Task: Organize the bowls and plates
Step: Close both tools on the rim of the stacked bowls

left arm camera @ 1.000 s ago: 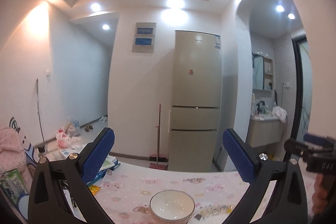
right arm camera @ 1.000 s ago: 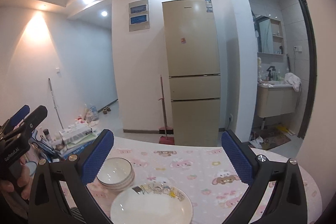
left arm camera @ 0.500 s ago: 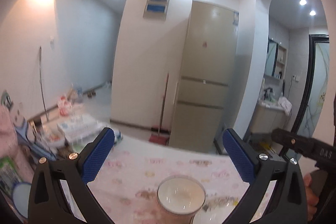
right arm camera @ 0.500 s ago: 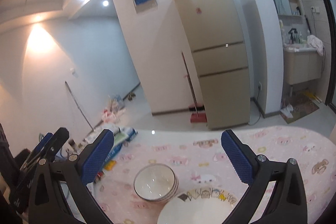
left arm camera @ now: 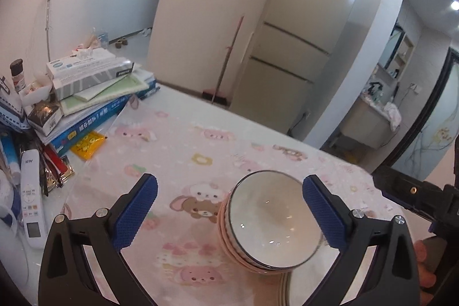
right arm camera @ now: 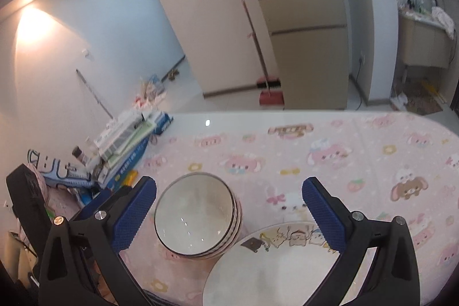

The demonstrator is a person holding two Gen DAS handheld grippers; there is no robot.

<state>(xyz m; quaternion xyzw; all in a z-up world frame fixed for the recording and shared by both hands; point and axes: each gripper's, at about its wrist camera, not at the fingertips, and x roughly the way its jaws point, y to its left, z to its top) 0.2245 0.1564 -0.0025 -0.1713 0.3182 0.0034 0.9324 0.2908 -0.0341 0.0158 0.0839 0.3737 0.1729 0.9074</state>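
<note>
On the pink table, bowls sit stacked beside a plate; both claws are wide, holding nothing.

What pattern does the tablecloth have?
The tablecloth is pink, printed with cartoon bunnies, bears and strawberries. It shows best in the right wrist view.

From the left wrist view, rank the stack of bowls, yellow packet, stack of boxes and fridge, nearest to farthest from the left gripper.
1. Stack of bowls, between the open fingers of the left gripper.
2. Yellow packet, left.
3. Stack of boxes, far left.
4. Fridge, beyond the table.
</note>
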